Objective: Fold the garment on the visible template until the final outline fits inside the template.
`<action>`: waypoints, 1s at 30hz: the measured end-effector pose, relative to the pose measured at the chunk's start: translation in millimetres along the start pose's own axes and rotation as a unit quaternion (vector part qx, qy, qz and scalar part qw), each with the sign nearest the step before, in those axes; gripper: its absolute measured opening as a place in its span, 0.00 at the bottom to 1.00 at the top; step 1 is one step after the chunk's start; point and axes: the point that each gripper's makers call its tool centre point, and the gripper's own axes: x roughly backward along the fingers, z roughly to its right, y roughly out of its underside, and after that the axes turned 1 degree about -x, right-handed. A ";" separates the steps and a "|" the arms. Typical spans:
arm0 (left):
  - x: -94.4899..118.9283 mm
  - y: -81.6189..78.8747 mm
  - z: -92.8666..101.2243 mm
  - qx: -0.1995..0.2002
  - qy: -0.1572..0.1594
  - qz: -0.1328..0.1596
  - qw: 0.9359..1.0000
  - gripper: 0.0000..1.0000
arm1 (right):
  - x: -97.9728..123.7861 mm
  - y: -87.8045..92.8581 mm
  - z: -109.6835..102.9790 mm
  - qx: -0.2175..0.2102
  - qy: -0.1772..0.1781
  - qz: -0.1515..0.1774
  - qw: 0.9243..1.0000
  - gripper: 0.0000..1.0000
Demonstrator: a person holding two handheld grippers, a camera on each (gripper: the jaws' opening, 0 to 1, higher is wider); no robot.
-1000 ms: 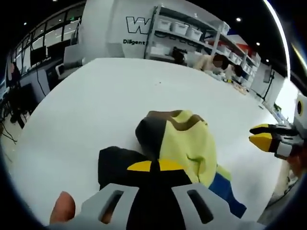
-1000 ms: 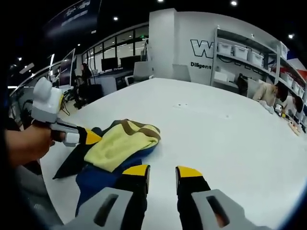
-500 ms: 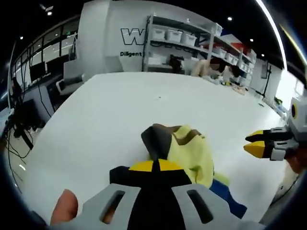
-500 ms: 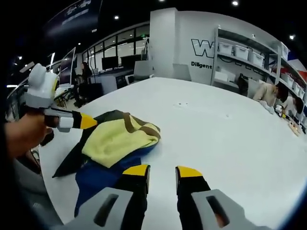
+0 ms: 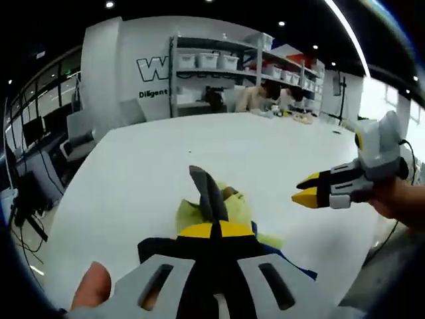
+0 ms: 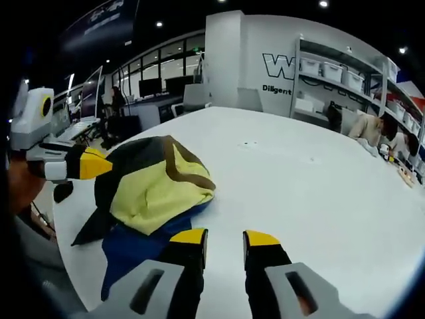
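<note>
Here the garment [image 6: 156,189], yellow, black, brown-trimmed and blue, sits at left of centre in the right gripper view, bunched on the white counter [image 6: 312,199], with its black part raised toward the left gripper [image 6: 99,165] at the frame's left edge. That view gives the cloth's whole spread: a yellow panel in the middle, blue fabric below it, a black point trailing to the lower left. The left gripper view shows much less of the garment [image 5: 219,206]: a dark fold rising just above the left gripper [image 5: 214,230], whose yellow tips are pressed together on the black cloth. The right gripper [image 6: 221,237] stands spread at the bottom of its own view, holding nothing, and appears again at the right of the left gripper view [image 5: 307,189], held by a hand [image 5: 398,203] above the counter. Shelving [image 5: 219,70] lines the far wall.
</note>
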 end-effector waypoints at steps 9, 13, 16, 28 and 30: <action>37.9 14.4 -10.5 0.022 -0.007 0.010 1.000 0.00 | -3.6 -2.3 -9.1 0.013 -0.010 -0.001 1.000 0.19; 46.5 25.3 -17.0 0.041 -0.017 0.000 0.999 0.00 | -8.1 -7.9 -11.0 0.016 -0.015 -0.002 1.000 0.19; 52.4 33.6 -22.6 0.046 -0.025 -0.010 0.999 0.00 | -14.6 -13.6 -14.7 0.023 -0.021 -0.002 1.000 0.19; 58.2 42.8 -34.4 0.051 -0.044 -0.029 0.997 0.00 | -47.0 -27.0 -31.4 0.047 -0.059 -0.012 0.997 0.18; 58.1 42.6 -35.9 0.054 -0.046 -0.028 0.997 0.00 | -53.5 -27.0 -33.0 0.047 -0.066 -0.017 0.997 0.17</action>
